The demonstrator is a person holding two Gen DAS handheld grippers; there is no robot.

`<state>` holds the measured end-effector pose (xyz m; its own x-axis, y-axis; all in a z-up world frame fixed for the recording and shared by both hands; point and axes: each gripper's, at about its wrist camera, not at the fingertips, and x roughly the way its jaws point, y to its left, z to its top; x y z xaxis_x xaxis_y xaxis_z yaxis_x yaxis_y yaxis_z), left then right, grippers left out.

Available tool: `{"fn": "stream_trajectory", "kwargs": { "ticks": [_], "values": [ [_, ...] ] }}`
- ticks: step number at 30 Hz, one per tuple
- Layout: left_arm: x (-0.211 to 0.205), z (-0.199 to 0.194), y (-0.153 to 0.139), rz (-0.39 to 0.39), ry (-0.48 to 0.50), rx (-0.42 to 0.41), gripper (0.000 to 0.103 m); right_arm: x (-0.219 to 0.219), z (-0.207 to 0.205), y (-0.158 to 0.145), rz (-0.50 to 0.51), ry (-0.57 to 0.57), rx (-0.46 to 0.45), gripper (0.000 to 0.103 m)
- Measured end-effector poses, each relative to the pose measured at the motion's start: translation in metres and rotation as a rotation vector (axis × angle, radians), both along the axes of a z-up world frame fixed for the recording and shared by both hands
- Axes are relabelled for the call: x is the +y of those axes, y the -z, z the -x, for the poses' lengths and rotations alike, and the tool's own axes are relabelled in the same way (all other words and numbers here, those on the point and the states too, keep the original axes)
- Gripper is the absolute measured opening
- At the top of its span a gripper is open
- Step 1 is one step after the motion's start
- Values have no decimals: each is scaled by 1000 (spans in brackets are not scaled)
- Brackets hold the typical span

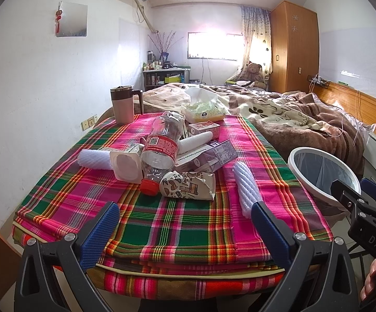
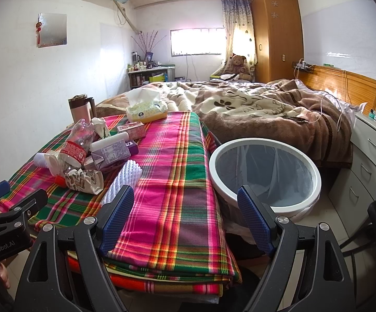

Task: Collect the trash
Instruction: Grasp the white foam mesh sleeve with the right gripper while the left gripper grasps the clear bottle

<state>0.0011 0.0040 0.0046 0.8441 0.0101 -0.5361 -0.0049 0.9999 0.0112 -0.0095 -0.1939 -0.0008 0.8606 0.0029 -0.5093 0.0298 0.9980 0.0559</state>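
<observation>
Trash lies in a heap on the plaid cloth (image 1: 182, 223): a crushed clear bottle (image 1: 162, 150) with a red cap, a white cup (image 1: 125, 165), a crumpled patterned paper cup (image 1: 188, 188), purple cartons (image 1: 208, 156), and white foam sleeves (image 1: 247, 189). The heap also shows in the right wrist view (image 2: 84, 156). A white-rimmed bin (image 2: 265, 174) with a clear liner stands right of the cloth. My left gripper (image 1: 185, 221) is open and empty, in front of the heap. My right gripper (image 2: 185, 208) is open and empty, between the cloth edge and the bin.
A lidded mug (image 1: 124, 104), a tissue box (image 1: 204, 110) and a small pink box (image 1: 204, 128) stand behind the heap. A bed with a brown blanket (image 2: 265, 109) lies beyond. White drawers (image 2: 369, 161) stand at the right.
</observation>
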Motion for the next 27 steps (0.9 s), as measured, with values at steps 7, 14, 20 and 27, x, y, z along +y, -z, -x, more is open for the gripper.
{"fn": "stream_trajectory", "kwargs": {
  "ticks": [7, 14, 20, 27],
  "values": [
    [9, -7, 5, 38, 20, 17, 103, 3, -7, 5, -6, -5, 20, 83],
    [39, -27, 14, 81, 25, 60, 100, 18, -26, 20, -74, -84, 69, 83],
    [68, -59, 19, 117, 16, 102, 94, 44, -47, 30, -66, -154, 117, 83],
    [87, -97, 18, 158, 26, 117, 90, 59, -66, 38, -64, -183, 165, 83]
  ]
}}
